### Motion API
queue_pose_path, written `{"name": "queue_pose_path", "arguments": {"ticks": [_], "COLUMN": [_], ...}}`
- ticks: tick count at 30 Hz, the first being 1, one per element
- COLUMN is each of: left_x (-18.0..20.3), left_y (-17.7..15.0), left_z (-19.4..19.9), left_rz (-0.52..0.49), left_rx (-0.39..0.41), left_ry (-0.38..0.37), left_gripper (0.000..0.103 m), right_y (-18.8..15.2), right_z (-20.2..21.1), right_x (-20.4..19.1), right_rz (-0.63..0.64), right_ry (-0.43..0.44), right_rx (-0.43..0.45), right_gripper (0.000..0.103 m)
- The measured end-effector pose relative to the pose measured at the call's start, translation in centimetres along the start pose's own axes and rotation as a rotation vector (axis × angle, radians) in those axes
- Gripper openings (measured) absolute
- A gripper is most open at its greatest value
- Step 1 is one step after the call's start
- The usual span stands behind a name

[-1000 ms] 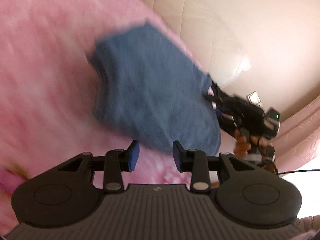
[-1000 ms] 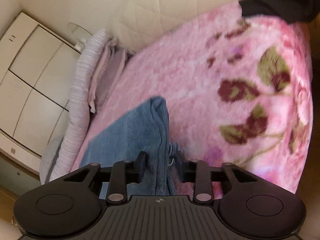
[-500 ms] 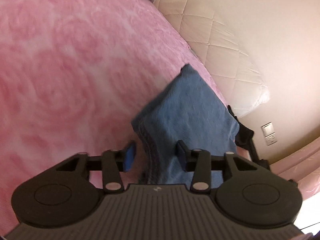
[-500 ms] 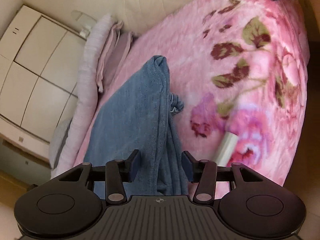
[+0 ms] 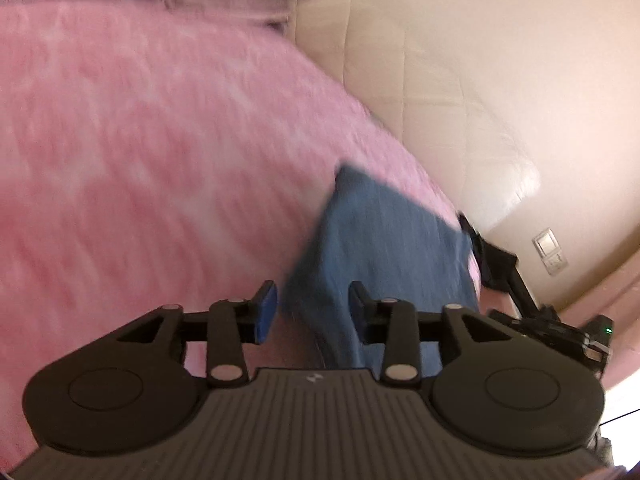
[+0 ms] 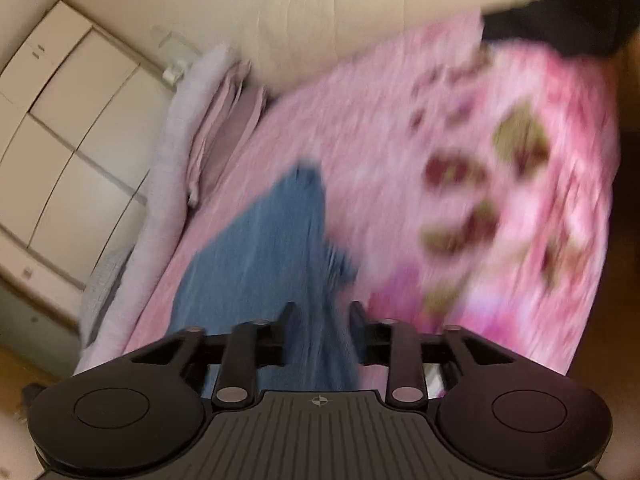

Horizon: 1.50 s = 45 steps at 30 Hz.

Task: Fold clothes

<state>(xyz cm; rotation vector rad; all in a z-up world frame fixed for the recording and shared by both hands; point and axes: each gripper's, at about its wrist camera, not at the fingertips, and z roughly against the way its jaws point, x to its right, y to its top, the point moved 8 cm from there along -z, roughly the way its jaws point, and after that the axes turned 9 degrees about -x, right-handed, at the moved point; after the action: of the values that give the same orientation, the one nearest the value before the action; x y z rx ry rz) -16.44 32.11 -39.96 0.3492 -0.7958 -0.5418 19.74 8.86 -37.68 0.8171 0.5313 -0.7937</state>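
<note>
A blue denim garment (image 5: 384, 240) lies on the pink fleece blanket (image 5: 140, 160), near the bed's right edge in the left wrist view. My left gripper (image 5: 313, 304) stands over its near end with its jaws opening; a fold of denim sits between them, and a gap shows beside the blue left pad (image 5: 267, 308). In the right wrist view the denim garment (image 6: 256, 248) runs away from my right gripper (image 6: 321, 318). Its jaws are opening too, and cloth fills the space between them. Both views are motion-blurred.
A cream quilted headboard (image 5: 460, 80) borders the bed. Pale striped pillows (image 6: 176, 128) lie along one side, with white cupboard doors (image 6: 60, 140) beyond. A black item (image 6: 560, 20) sits at the bed's far corner. The other gripper's black body (image 5: 552, 320) shows past the denim's right edge.
The left view has swung so the pillows show at the top, and the left jaws stand wider. The right jaws stand closer together, and the pale tube on the blanket has left the right view.
</note>
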Motion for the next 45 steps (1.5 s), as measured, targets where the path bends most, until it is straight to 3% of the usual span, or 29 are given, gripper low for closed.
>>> {"name": "queue_pose_path", "arguments": {"ticks": [2, 6, 11, 12, 13, 14, 19, 21, 22, 23, 24, 26, 28, 32, 33, 36, 38, 42, 45], "left_x": [0.4, 1.9, 2.1, 2.0, 2.0, 2.0, 3.0, 2.6, 2.1, 1.9, 1.8, 1.6, 1.5, 2.4, 3.2, 5.8, 6.8, 6.3, 5.8], "left_y": [2.6, 6.4, 9.4, 9.8, 9.9, 10.1, 11.0, 10.6, 9.9, 9.0, 8.8, 8.4, 8.0, 9.4, 8.9, 5.9, 3.6, 0.2, -1.5], "left_z": [-0.8, -4.9, -10.4, -11.3, -11.7, -11.9, -10.6, -11.3, -12.5, -13.4, -13.1, -12.7, -12.0, -6.7, -5.5, -3.3, -2.5, -2.1, -2.6], "left_rz": [-0.010, -0.016, 0.062, 0.084, 0.099, 0.104, -0.060, -0.167, -0.242, -0.297, -0.301, -0.310, -0.316, -0.252, -0.281, -0.372, -0.391, -0.323, -0.282], "left_rx": [0.011, -0.048, -0.121, -0.134, -0.143, -0.139, -0.026, -0.010, -0.033, -0.065, -0.053, -0.029, -0.003, 0.124, 0.135, 0.129, 0.110, 0.062, 0.031], "left_ry": [-0.013, -0.074, -0.154, -0.179, -0.216, -0.238, -0.325, -0.239, -0.123, -0.062, -0.042, -0.003, 0.033, -0.005, -0.015, -0.007, -0.021, -0.053, -0.064], "left_gripper": [0.042, 0.042, 0.037, 0.033, 0.015, 0.007, 0.002, 0.002, 0.001, 0.000, 0.000, 0.000, 0.000, 0.000, 0.000, 0.000, 0.000, 0.004, 0.004], "right_y": [2.1, 5.1, 6.4, 6.5, 6.6, 6.6, 6.8, 6.5, 6.2, 5.8, 5.5, 5.1, 5.2, 4.5, 3.7, 0.4, -1.6, -3.8, -4.4], "right_z": [-0.2, -2.6, -5.3, -5.6, -5.8, -6.0, -5.8, -6.7, -7.4, -8.1, -8.3, -7.3, -5.2, -0.7, 0.0, 0.0, -0.9, -1.7, -1.8], "right_x": [-0.1, -0.8, -0.5, -0.5, -0.5, -0.5, -0.8, 0.5, 1.6, 3.0, 3.8, 4.5, 4.2, 1.3, -0.1, -4.0, -4.5, -2.9, -2.1], "right_rz": [-0.001, 0.011, 0.004, 0.005, 0.014, 0.022, 0.106, 0.124, 0.126, 0.129, 0.110, 0.025, 0.008, 0.078, 0.126, 0.294, 0.307, 0.187, 0.069], "right_ry": [0.011, 0.023, 0.025, 0.027, 0.028, 0.029, 0.020, -0.077, -0.187, -0.299, -0.297, -0.204, -0.189, -0.178, -0.181, -0.203, -0.212, -0.179, -0.048], "right_rx": [0.032, 0.018, -0.010, -0.012, -0.010, -0.007, 0.061, 0.068, 0.064, 0.054, 0.049, 0.061, 0.107, 0.201, 0.200, 0.142, 0.076, 0.030, -0.002], "right_gripper": [0.051, 0.052, 0.052, 0.049, 0.015, 0.006, 0.002, 0.000, 0.000, 0.000, 0.000, 0.000, 0.000, 0.005, 0.006, 0.016, 0.029, 0.036, 0.036]}}
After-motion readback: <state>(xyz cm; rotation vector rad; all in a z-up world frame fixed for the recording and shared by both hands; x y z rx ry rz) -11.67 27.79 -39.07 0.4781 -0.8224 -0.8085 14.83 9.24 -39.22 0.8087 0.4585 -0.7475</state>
